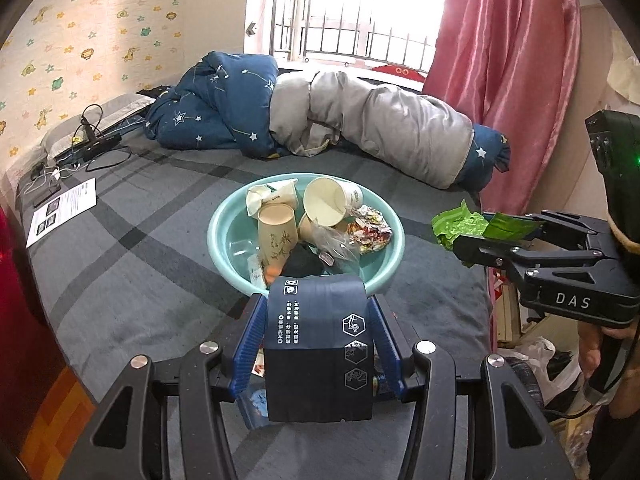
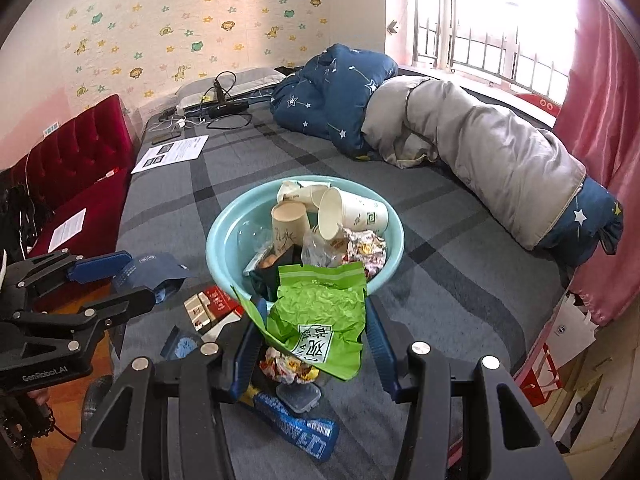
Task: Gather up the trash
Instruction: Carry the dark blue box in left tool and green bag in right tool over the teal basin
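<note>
A: Bedroom, grey plaid bed [image 2: 460,280], rolled duvet [image 2: 480,152] along the window edge.

B: Trash status?

A: Teal basin [image 2: 216,248] mid-bed, already loaded with paper cups [image 2: 352,216] and wrappers. Left gripper [image 1: 318,344] clenched on a dark blue pouch [image 1: 320,348], held just short of the basin's near rim. Right gripper [image 2: 316,332] clamped on a green tea packet [image 2: 320,308], also at the near rim.

B: How to finish the drop cleanly?

A: My read: carry both past the rim, over the middle of the basin, then let go. The pile is high on the far side, so aim for the near, emptier part or light packets may slide out.

B: Leftovers?

A: Red-and-white box [image 2: 212,306], blue snack bar [image 2: 296,432], small clear lidded tub [image 2: 298,396] and a candy wrapper [image 2: 286,366] lie on the bed near its front edge, below the right gripper. Those come later.
</note>
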`<state>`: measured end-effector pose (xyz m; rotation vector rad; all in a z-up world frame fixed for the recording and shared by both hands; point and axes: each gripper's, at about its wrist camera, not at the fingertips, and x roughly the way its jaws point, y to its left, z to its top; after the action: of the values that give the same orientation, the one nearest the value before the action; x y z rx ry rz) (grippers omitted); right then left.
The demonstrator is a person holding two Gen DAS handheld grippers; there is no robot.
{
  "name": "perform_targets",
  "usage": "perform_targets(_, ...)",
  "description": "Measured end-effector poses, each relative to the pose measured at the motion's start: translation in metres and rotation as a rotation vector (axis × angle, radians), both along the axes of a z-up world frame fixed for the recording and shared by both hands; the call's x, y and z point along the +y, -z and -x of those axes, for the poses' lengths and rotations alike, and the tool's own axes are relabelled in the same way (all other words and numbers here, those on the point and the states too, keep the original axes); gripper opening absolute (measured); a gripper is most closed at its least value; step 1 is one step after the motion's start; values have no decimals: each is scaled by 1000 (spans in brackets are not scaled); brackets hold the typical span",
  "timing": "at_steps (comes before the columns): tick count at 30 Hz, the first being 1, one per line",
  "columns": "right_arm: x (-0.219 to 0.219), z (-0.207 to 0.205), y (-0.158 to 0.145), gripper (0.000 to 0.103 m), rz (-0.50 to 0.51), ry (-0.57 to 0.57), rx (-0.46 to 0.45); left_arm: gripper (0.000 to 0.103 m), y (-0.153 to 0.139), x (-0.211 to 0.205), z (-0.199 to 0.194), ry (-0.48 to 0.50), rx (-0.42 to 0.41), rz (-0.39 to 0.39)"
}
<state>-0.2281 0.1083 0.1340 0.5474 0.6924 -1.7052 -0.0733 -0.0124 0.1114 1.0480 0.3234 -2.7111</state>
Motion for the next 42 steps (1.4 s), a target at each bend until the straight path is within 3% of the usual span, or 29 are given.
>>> perform_targets(16, -43, 9, -29, 54, -20, -53, -24, 57, -21, -30, 31, 29, -31, 10)
perform_targets(29, -88, 10, -37, 54, -108, -141, -54, 57, -30, -56, 67, 61, -75, 13)
perform_targets(42, -142, 27, -52, 54, -179, -133, -59, 57, -38, -94, 106, 61, -116, -13)
